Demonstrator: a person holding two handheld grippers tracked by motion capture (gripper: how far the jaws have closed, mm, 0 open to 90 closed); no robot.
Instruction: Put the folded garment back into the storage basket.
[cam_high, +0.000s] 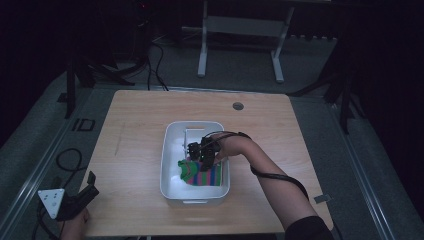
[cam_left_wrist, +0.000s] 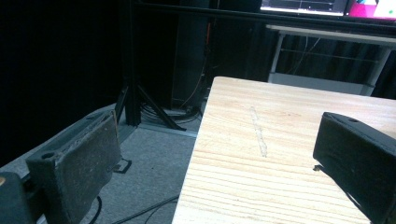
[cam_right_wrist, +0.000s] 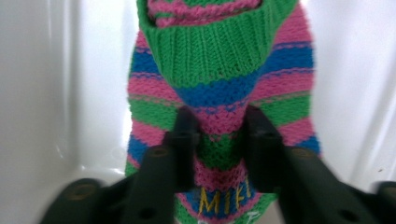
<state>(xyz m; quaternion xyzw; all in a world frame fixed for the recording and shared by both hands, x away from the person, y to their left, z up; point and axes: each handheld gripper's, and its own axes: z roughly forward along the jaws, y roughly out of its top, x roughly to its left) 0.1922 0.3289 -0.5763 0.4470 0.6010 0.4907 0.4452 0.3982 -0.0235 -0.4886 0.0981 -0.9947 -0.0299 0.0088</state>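
High view: a white bin (cam_high: 167, 165) is standing at the middle of a wooden desk (cam_high: 135, 130), and a striped knitted garment (cam_high: 200, 174), banded in green, pink and blue, is lying inside it on the half nearer the person. The right gripper (cam_high: 200, 156) is reaching down into the bin from the right, the person's forearm (cam_high: 270, 185) slanting in from the lower right with a black cable running along it. The gripper is sitting directly over the garment's upper edge. The left gripper (cam_high: 75, 202), carrying its grey three-cornered plate, is resting at the desk's near left corner, well apart from the bin.

Right gripper view: the two black jaws are standing part-way apart with a raised fold of the garment (cam_right_wrist: 219, 93) running between them. The knit is touching the inner faces of both jaws, so the right gripper (cam_right_wrist: 217, 140) is grasping the garment. A green ribbed cuff is lying beyond the jaw tips, and yellow stitched letters are showing on a blue band near the bottom edge. The white floor and walls of the bin (cam_right_wrist: 60, 93) are surrounding the garment on both sides.

Left gripper view: the left gripper (cam_left_wrist: 215, 154) is released, its jaws standing wide with nothing between them. It is looking along the desk's (cam_left_wrist: 280, 140) left edge, with grey floor to the left.
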